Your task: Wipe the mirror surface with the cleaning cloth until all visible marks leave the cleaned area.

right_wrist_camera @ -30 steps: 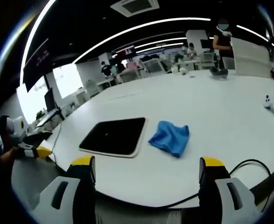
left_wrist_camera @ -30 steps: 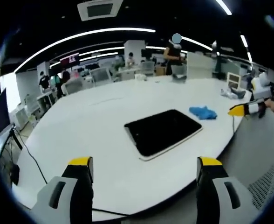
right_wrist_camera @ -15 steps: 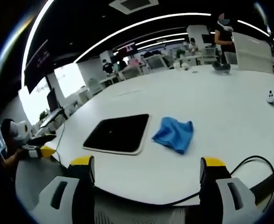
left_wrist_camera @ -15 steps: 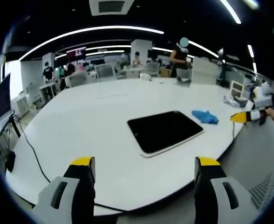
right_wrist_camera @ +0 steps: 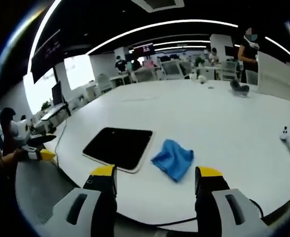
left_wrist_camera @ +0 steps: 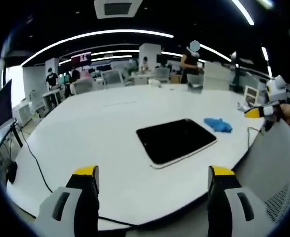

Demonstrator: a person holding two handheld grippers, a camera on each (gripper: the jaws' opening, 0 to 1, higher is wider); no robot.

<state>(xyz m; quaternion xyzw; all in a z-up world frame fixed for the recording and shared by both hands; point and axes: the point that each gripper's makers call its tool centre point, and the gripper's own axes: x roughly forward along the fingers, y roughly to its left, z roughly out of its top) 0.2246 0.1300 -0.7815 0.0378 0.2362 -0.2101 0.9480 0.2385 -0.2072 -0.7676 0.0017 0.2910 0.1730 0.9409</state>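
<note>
- The right hand-held gripper (right_wrist_camera: 155,178) rises from the bottom of the right gripper view, its two yellow-tipped jaws standing apart with nothing between them.
- Beyond the jaws, a dark mirror (right_wrist_camera: 118,147) with a pale edge lies flat on the white counter (right_wrist_camera: 204,116).
- A crumpled blue cleaning cloth (right_wrist_camera: 172,159) lies just beside the mirror, on its right.
- At the left edge, the left hand-held gripper (right_wrist_camera: 40,154) shows its yellow tip near the counter edge.

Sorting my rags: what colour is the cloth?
The cloth is blue, clearest in the right gripper view.
</note>
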